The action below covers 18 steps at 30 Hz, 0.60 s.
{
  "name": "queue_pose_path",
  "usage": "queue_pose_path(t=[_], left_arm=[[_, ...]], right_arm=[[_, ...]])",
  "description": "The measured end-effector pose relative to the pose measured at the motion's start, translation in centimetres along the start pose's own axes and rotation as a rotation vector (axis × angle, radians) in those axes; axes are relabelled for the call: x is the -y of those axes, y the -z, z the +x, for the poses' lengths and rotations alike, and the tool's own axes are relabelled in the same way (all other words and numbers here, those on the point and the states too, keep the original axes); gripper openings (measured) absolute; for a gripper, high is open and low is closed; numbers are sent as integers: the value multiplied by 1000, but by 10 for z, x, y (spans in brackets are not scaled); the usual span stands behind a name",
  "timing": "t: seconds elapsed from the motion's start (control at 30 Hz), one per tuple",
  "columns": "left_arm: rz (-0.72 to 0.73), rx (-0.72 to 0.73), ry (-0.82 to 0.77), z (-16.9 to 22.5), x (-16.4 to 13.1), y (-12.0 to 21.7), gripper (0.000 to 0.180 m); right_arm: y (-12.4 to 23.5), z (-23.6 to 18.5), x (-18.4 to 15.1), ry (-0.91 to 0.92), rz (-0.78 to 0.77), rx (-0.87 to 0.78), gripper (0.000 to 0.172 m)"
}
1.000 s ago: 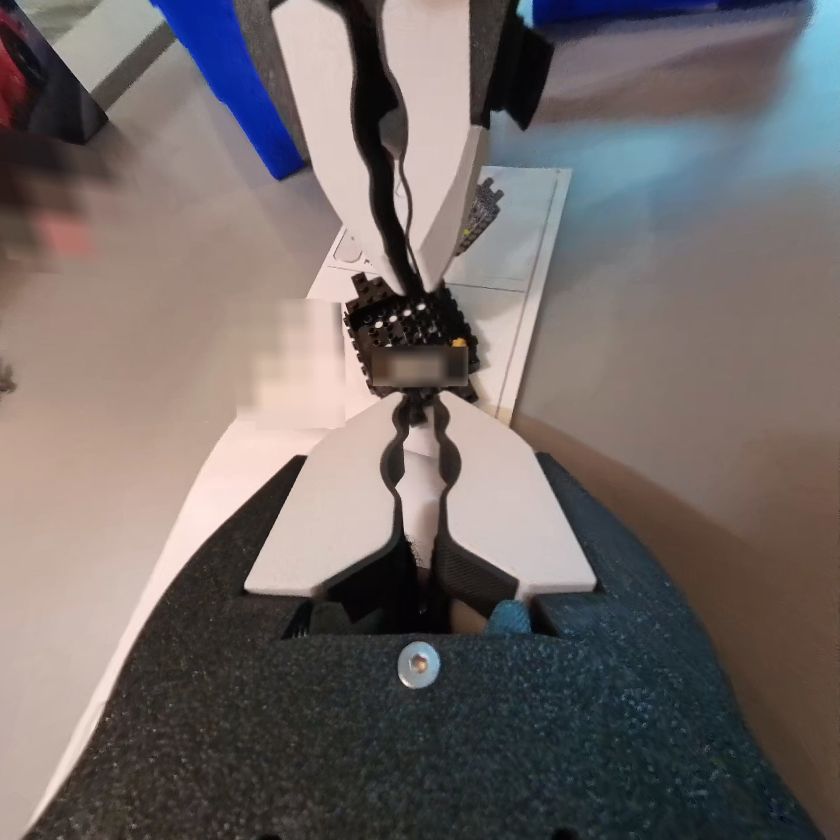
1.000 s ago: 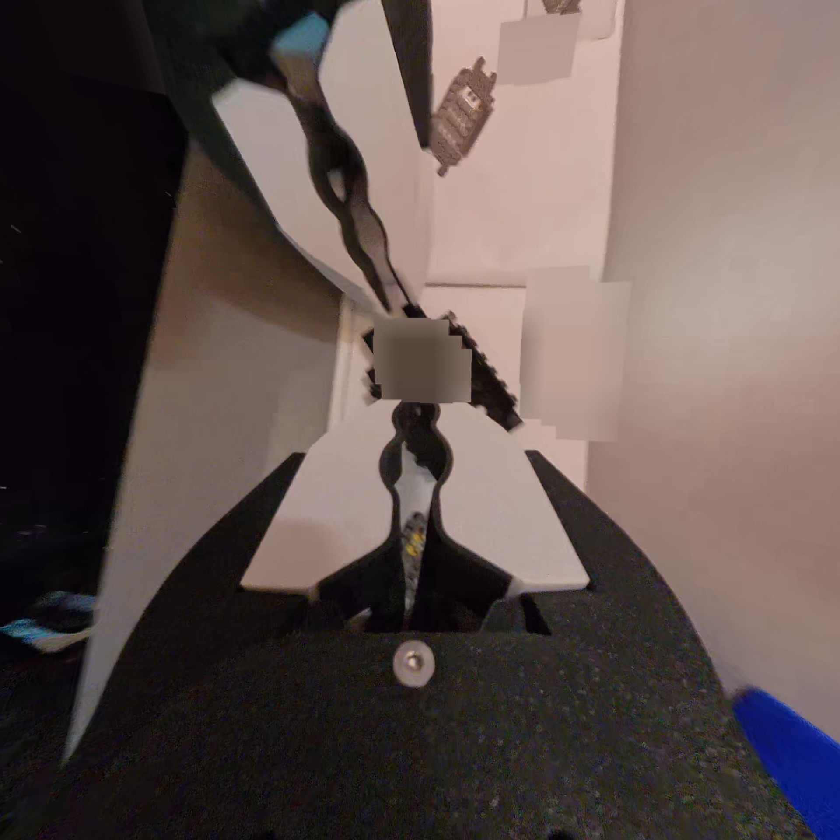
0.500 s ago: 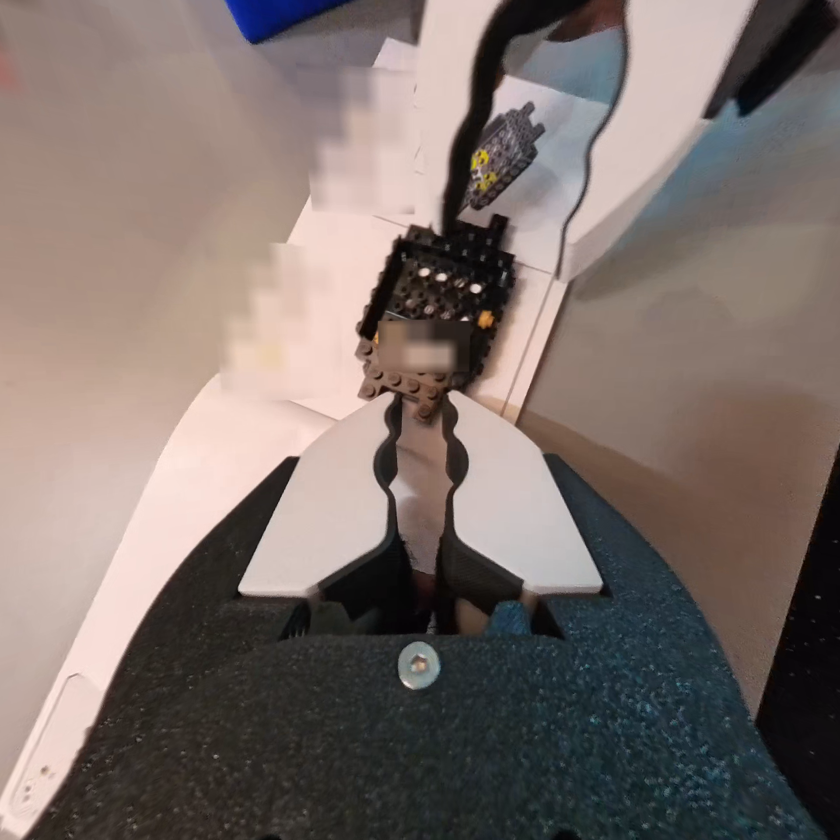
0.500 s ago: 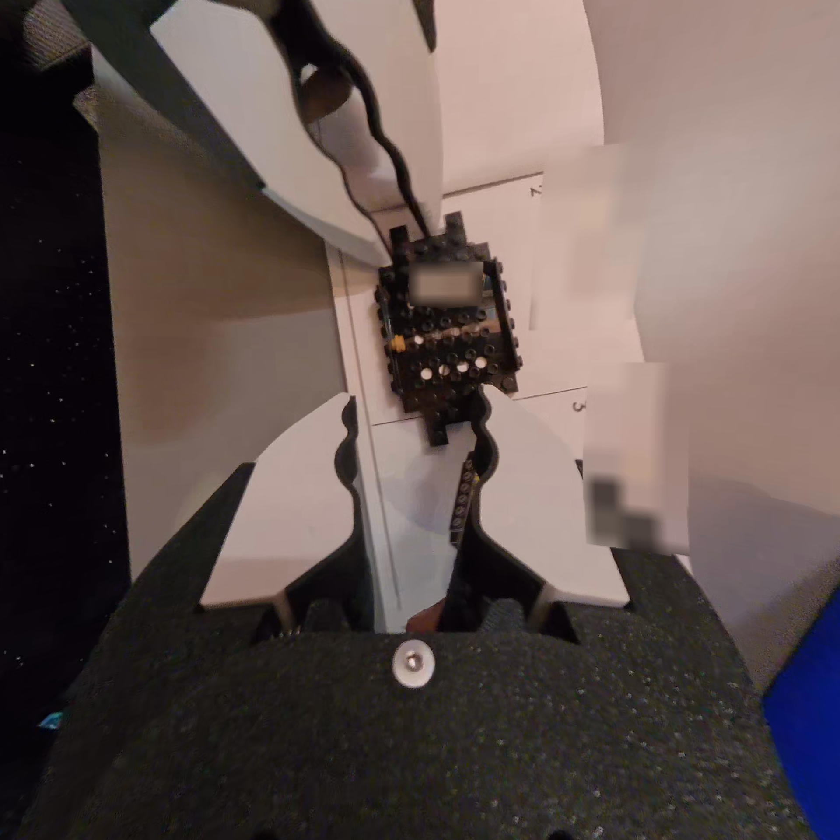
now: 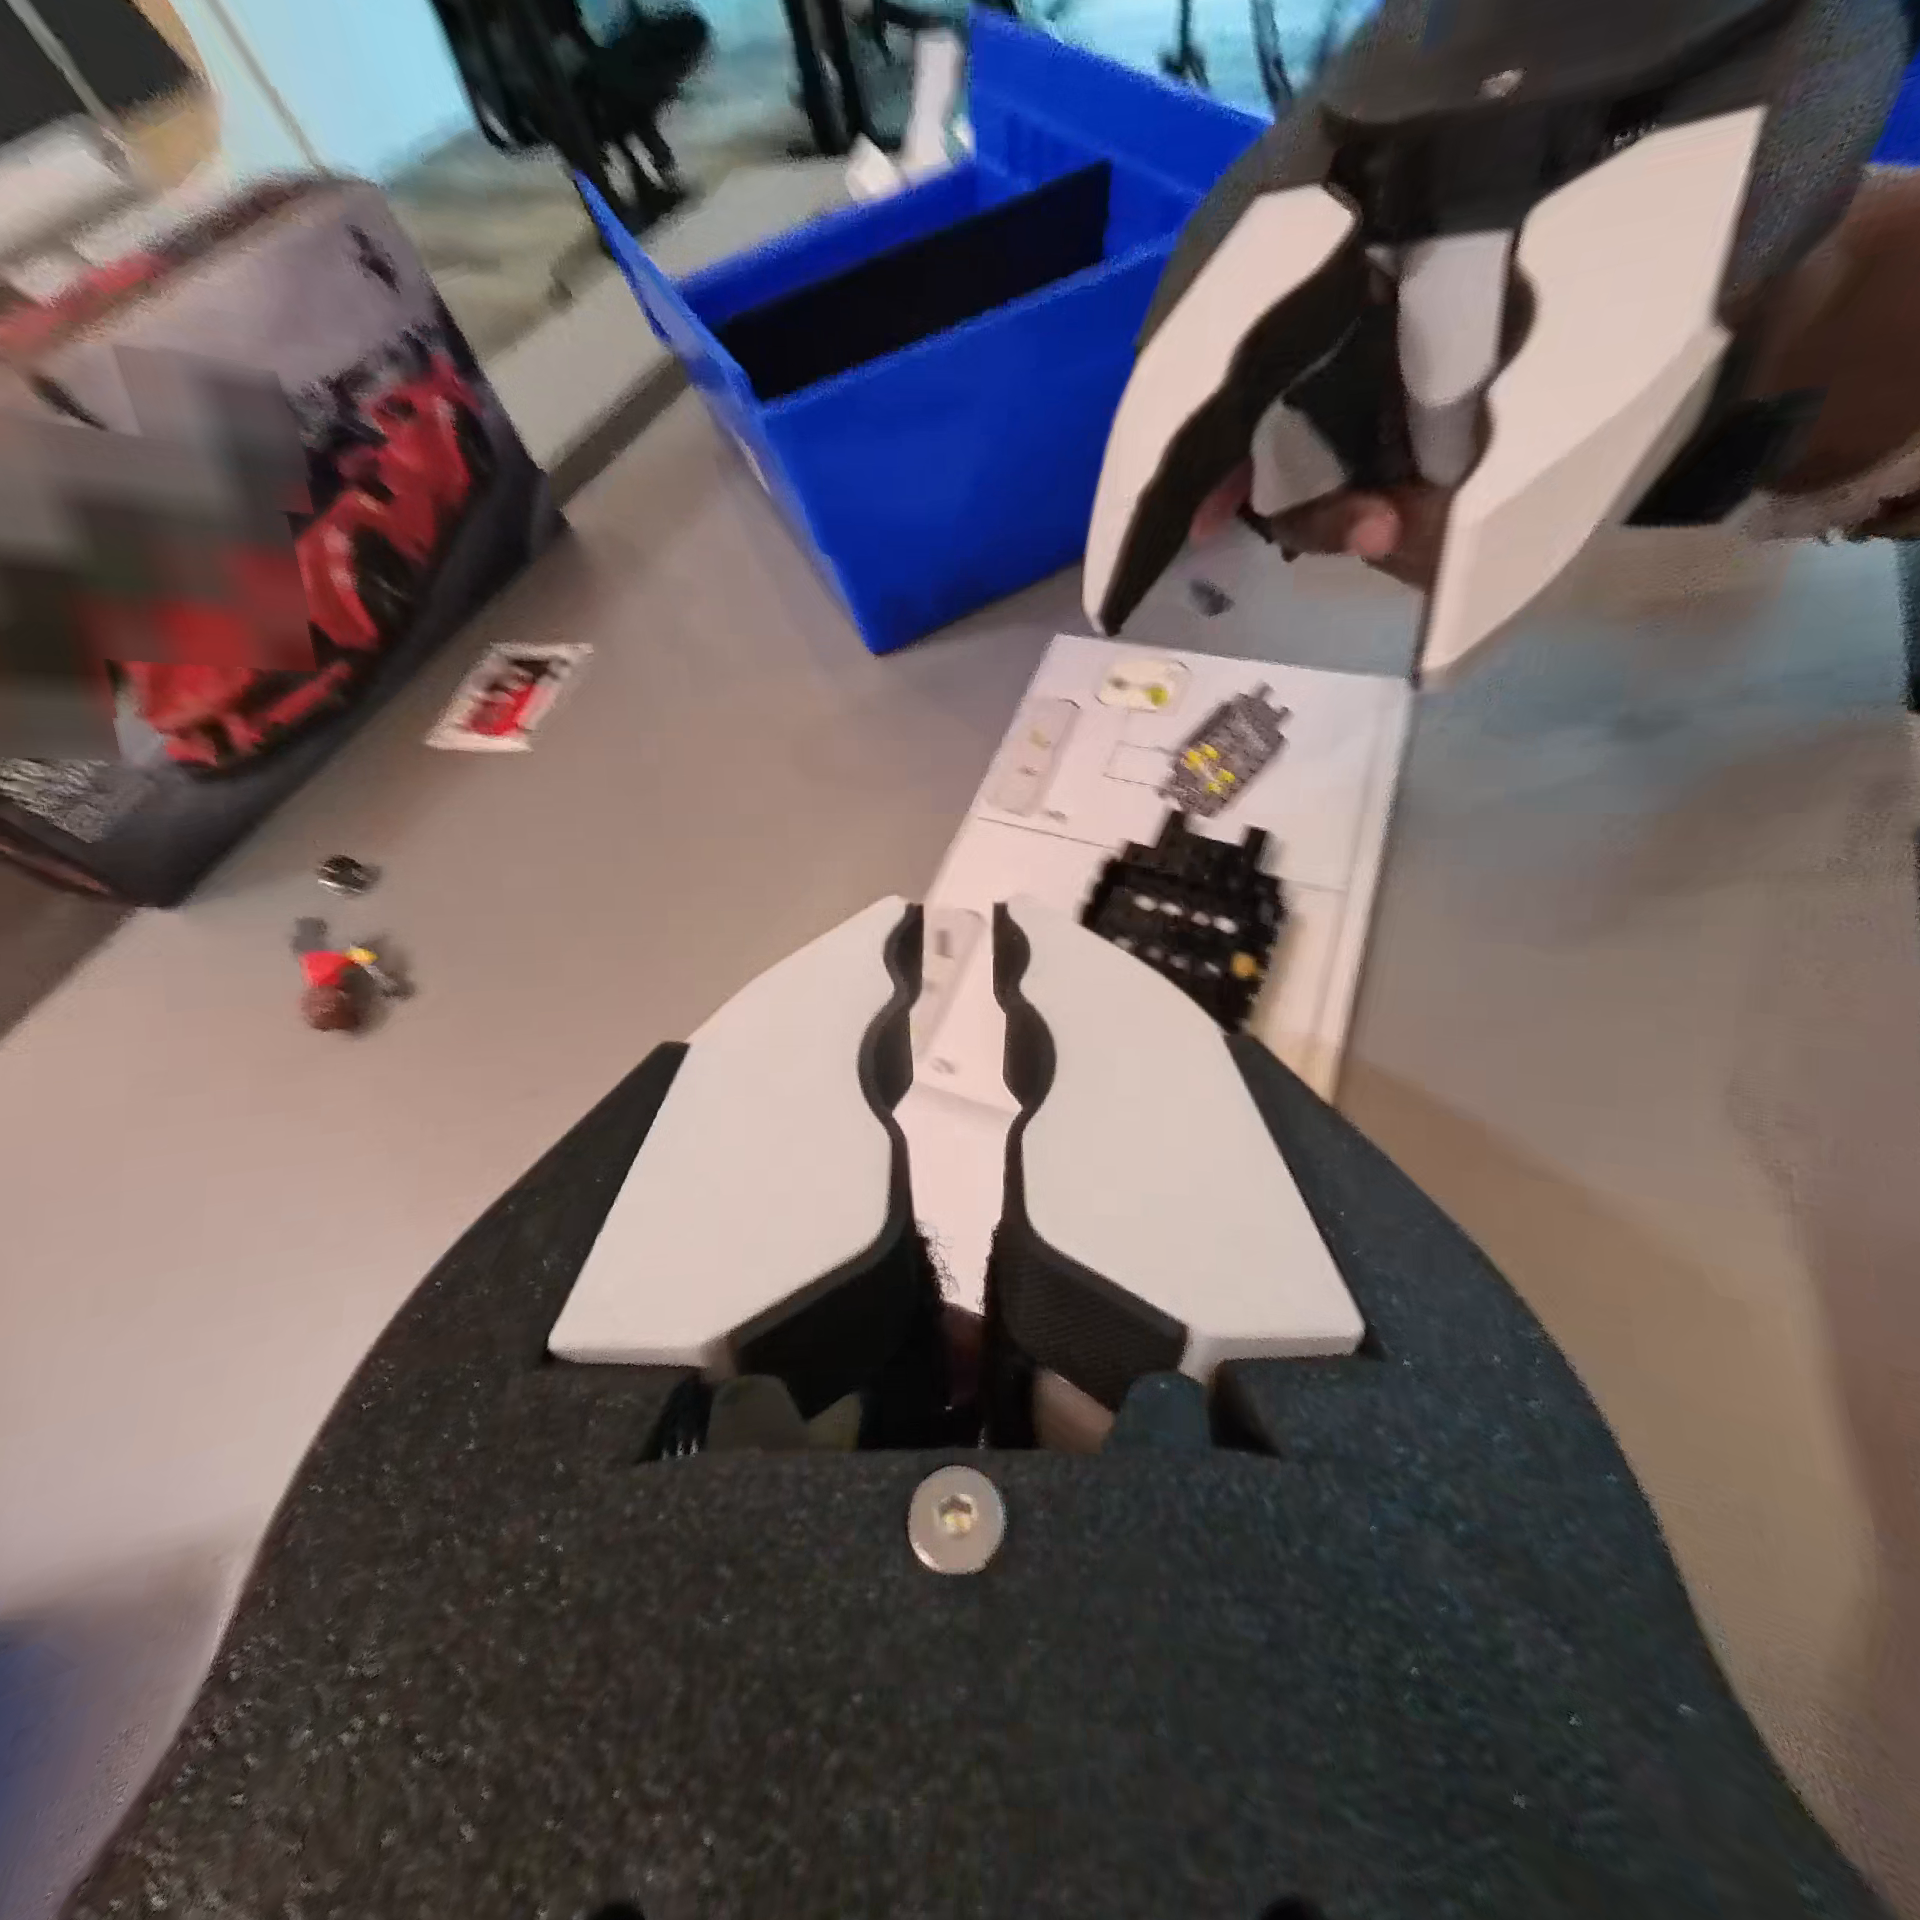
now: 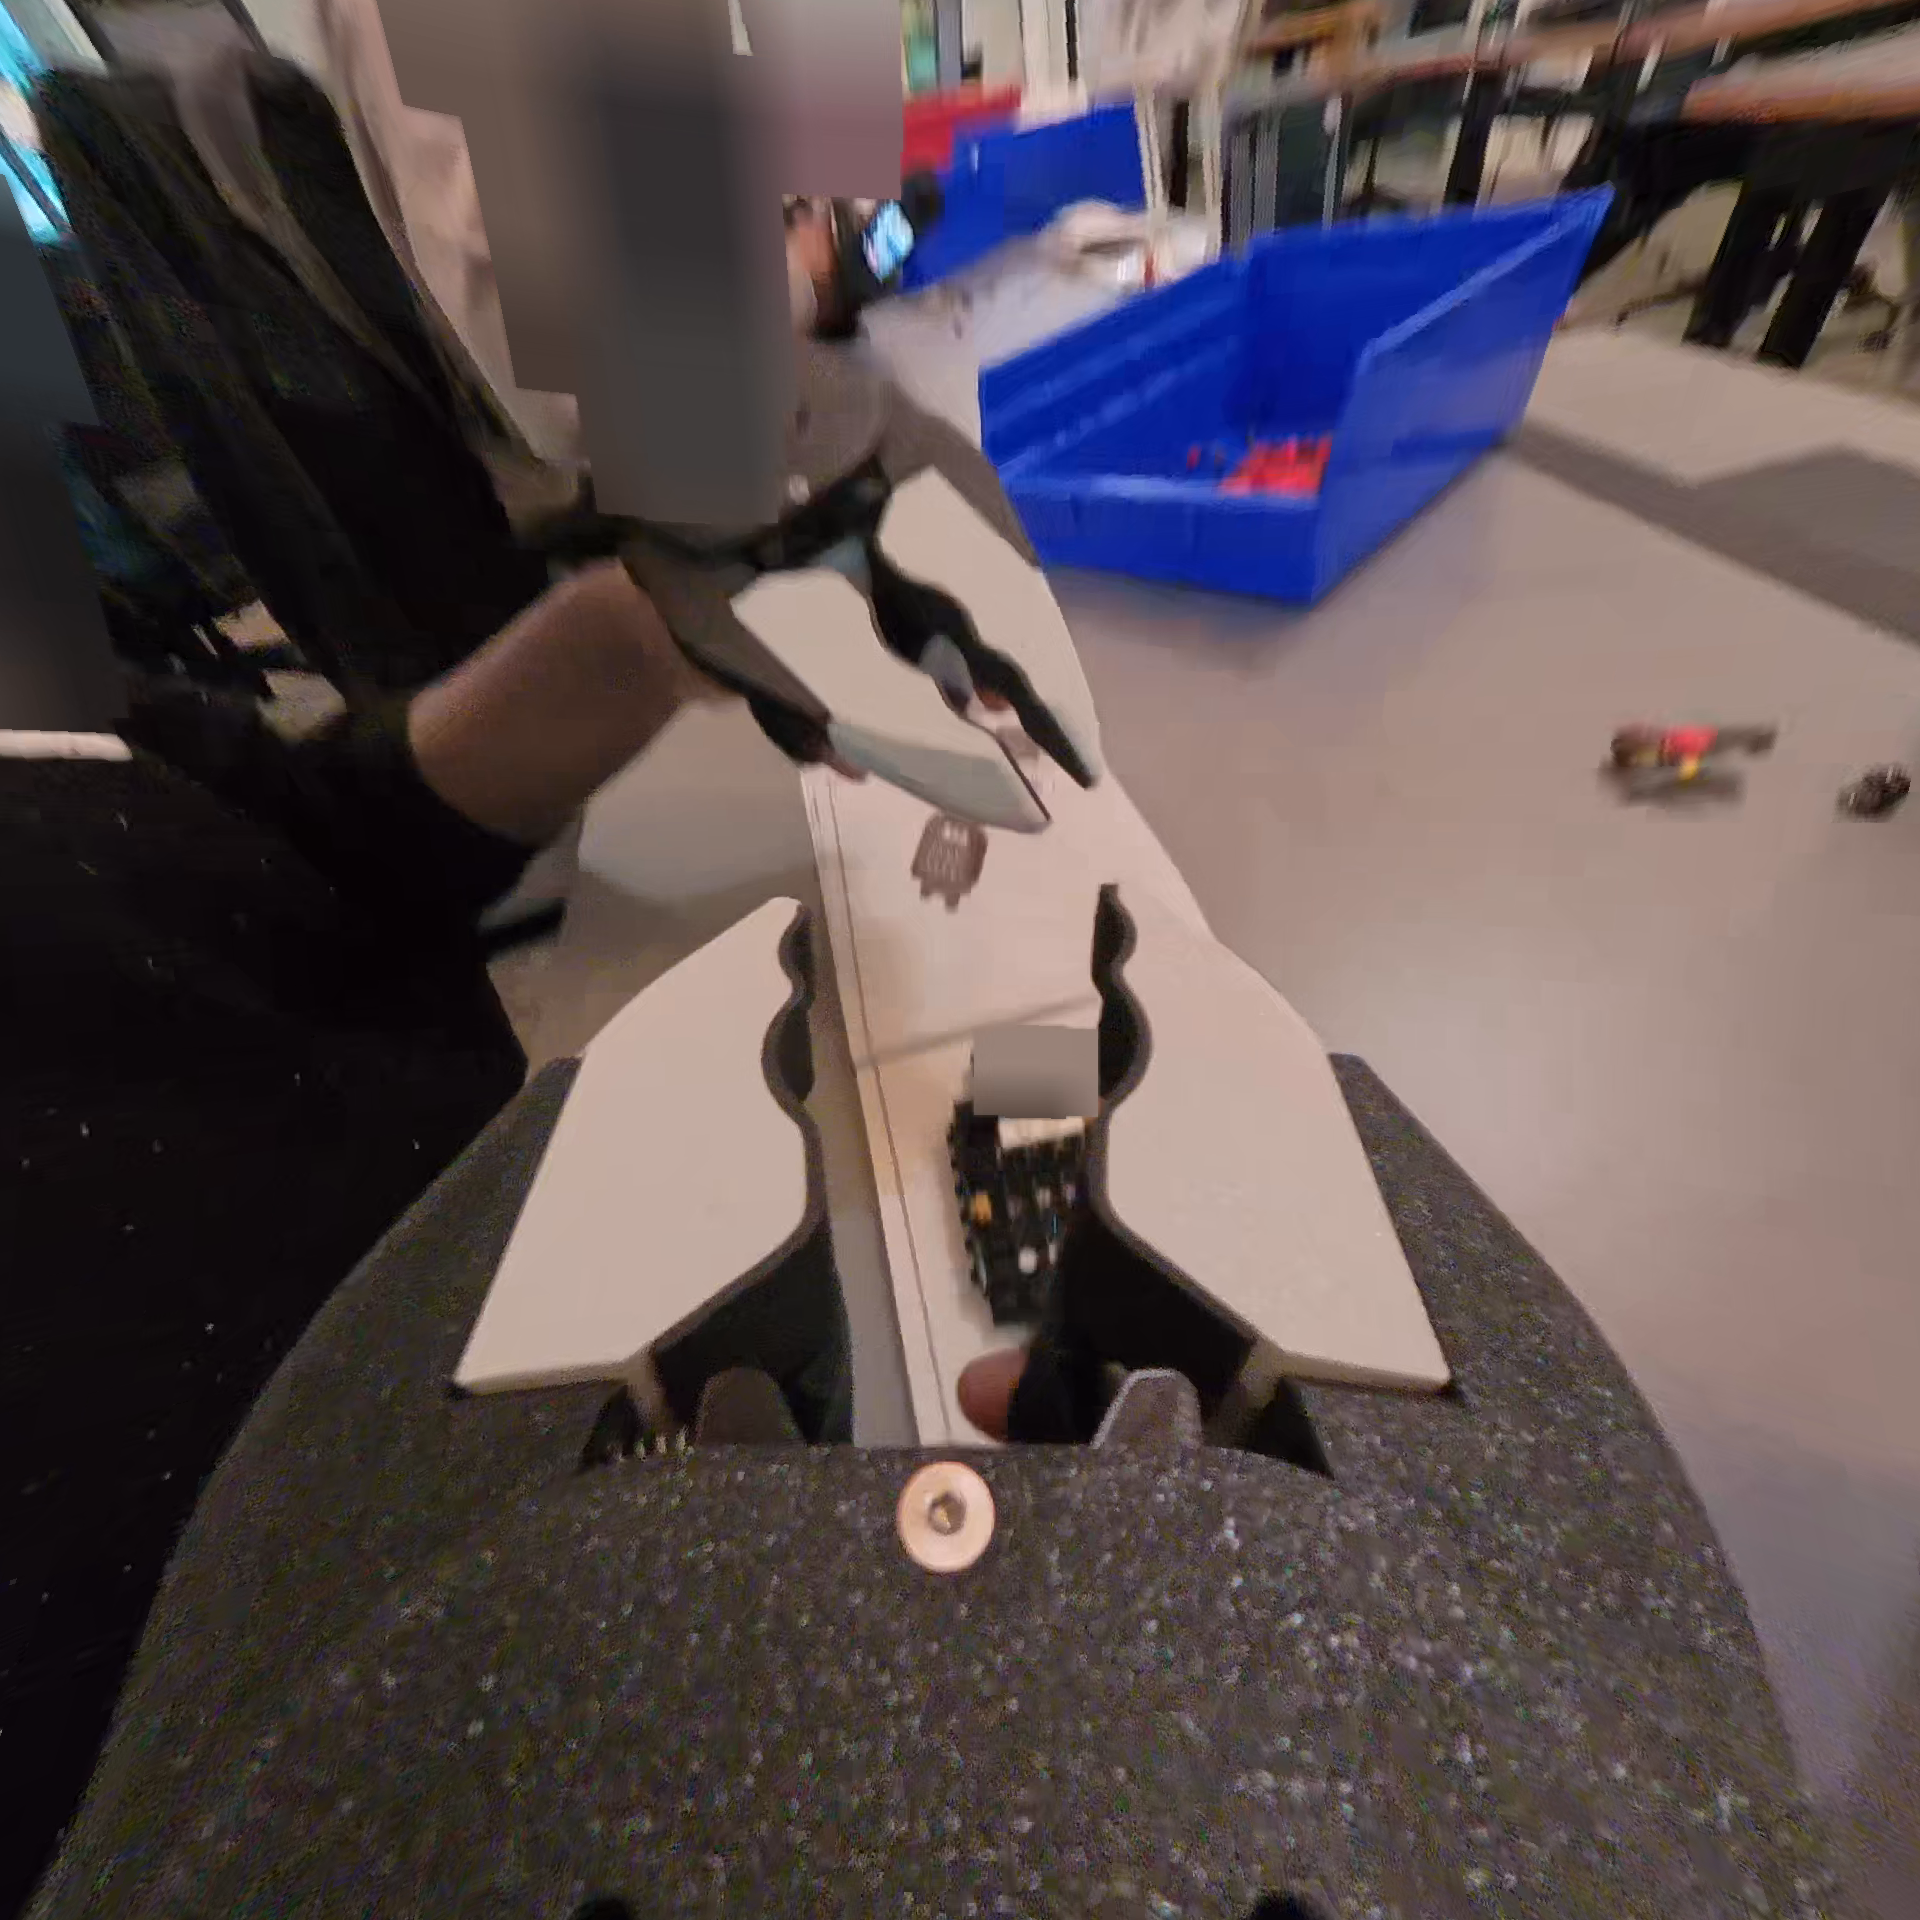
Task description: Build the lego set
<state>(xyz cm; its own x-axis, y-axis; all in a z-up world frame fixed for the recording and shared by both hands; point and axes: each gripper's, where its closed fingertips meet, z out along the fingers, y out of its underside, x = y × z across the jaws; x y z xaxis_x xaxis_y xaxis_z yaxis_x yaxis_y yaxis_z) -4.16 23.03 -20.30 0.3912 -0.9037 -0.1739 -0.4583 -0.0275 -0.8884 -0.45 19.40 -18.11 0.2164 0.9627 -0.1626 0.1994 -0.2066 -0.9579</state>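
Since a second ago, when both sets of fingers were closed on the black brick assembly (image 5: 1184,925), both tongs have let go and drawn back, and the views have widened from a close look at the bricks to much of the grey table (image 5: 623,935). The assembly now lies flat on the white instruction sheet (image 5: 1320,831), held by nothing. The left gripper (image 5: 956,914) is released: its jaws stand a narrow way apart with only the sheet showing between them, and the assembly sits just beside its right fingertip, apart from it. The right gripper (image 5: 1273,644) hangs higher, near the far edge of the sheet, spread wide and empty. In its own view the assembly (image 6: 1013,1195) shows low between the roots of its fingers, close by the right one, with no pad pressing on it. The left gripper (image 6: 1060,800) shows there too, tipped down toward a printed figure on the sheet (image 6: 935,987). Motion blur softens both views, so fine contact is hard to read. Well apart from the sheet lie a small red-and-yellow piece (image 5: 338,977), a dark round piece (image 5: 348,873) and a small printed card (image 5: 509,696). A blue bin (image 5: 935,499) and a dark box with red artwork (image 5: 260,571) stand farther back.
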Motion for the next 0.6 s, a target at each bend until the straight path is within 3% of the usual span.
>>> queue_pose_path(t=[0.03, 0.17, 0.33, 0.5, 0.6], left_arm=[[48, 45, -8, -7, 5, 0, 12], [125, 35, 19, -14, 11, -4, 12], [117, -36, 30, -12, 6, -20, 16], [91, -117, 52, -12, 32, -34, 21], [81, -114, 30, -4, 39, -29, 23]], right_arm=[[-2, 2, 8, 1, 46, 0, 56], [-21, 19, 23, 13, 150, 39, 61], [-42, 40, -3, 62, 27, 2, 75], [-21, 50, -21, 13, -34, -90, 81], [-5, 53, -35, 0, -132, -154, 93]])
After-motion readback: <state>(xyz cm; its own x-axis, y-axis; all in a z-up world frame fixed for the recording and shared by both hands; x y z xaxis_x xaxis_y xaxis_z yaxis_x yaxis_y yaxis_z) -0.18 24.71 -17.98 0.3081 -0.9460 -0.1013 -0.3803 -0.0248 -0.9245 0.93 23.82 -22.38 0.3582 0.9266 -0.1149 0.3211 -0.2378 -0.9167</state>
